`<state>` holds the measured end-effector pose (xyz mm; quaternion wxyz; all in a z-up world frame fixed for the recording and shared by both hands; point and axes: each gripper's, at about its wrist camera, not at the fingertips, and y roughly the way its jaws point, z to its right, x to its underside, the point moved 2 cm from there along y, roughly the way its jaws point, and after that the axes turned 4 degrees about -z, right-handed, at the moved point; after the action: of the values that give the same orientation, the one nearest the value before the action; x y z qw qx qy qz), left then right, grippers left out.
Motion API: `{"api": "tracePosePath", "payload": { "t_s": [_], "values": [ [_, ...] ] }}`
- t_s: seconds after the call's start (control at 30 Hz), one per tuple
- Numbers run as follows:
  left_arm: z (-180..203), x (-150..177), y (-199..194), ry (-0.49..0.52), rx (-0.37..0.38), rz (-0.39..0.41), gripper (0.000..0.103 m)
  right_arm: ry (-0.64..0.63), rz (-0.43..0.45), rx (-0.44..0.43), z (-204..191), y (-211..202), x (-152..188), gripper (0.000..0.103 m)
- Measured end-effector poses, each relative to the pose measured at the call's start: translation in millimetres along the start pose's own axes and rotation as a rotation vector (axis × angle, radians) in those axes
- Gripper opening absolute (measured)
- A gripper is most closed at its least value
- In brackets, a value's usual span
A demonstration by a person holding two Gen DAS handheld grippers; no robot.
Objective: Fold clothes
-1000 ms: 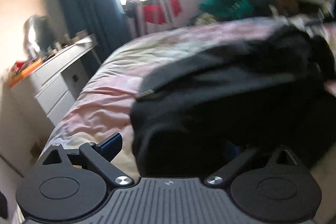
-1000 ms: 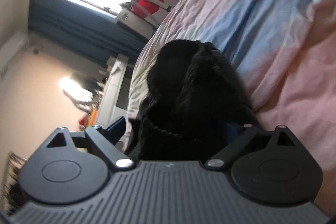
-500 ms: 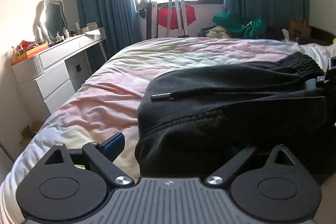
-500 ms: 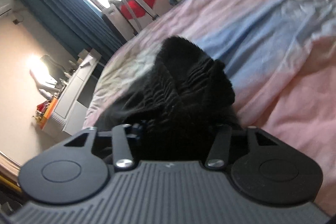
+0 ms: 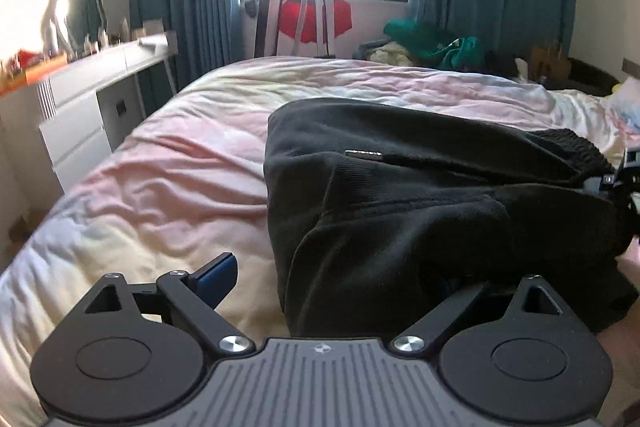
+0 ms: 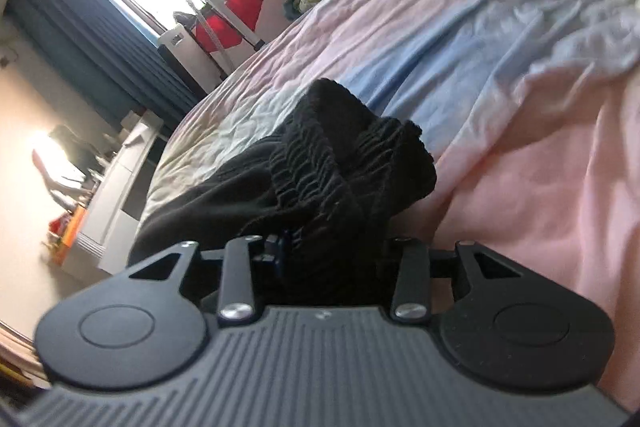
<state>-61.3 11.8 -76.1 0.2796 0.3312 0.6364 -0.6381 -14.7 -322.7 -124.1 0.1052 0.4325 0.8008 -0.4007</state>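
Observation:
A black garment (image 5: 400, 207) with a drawstring tip (image 5: 364, 153) lies bunched on the pink and blue bed cover (image 5: 168, 187). My left gripper (image 5: 342, 275) stands open at its near edge. Its left finger's blue pad (image 5: 216, 275) is clear of the cloth, and the right finger is hidden under the fabric. In the right wrist view the garment's ribbed waistband (image 6: 328, 163) is bunched between the drawn-in fingers of my right gripper (image 6: 336, 243), which is shut on it. That gripper (image 5: 616, 179) also shows at the right edge of the left wrist view, at the waistband.
A white dresser (image 5: 80, 115) with a mirror (image 5: 78, 11) stands left of the bed. Beyond the bed's far end are a metal stand with red cloth (image 5: 316, 11) and a pile of green clothes (image 5: 432, 43), under a curtained window. The bed cover (image 6: 520, 107) stretches right of the garment.
My right gripper's fingers have drawn in from wide apart onto the waistband. The left wrist view has rolled level and shifted along the garment; its jaws stay wide.

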Motion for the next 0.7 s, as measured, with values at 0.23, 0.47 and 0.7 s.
{"api": "tracePosePath", "payload": {
  "t_s": [0.23, 0.47, 0.7],
  "values": [
    [-6, 2, -1, -0.022, -0.015, -0.007, 0.094, -0.036, -0.047, 0.008, -9, -2, 7, 0.068],
    [-12, 1, -2, -0.066, -0.004, -0.031, 0.094, -0.026, -0.171, -0.011, -1, 25, 13, 0.103],
    [-26, -4, -16, -0.130, 0.094, -0.057, 0.094, -0.031, -0.147, -0.162, -13, 13, 13, 0.084]
  ]
}}
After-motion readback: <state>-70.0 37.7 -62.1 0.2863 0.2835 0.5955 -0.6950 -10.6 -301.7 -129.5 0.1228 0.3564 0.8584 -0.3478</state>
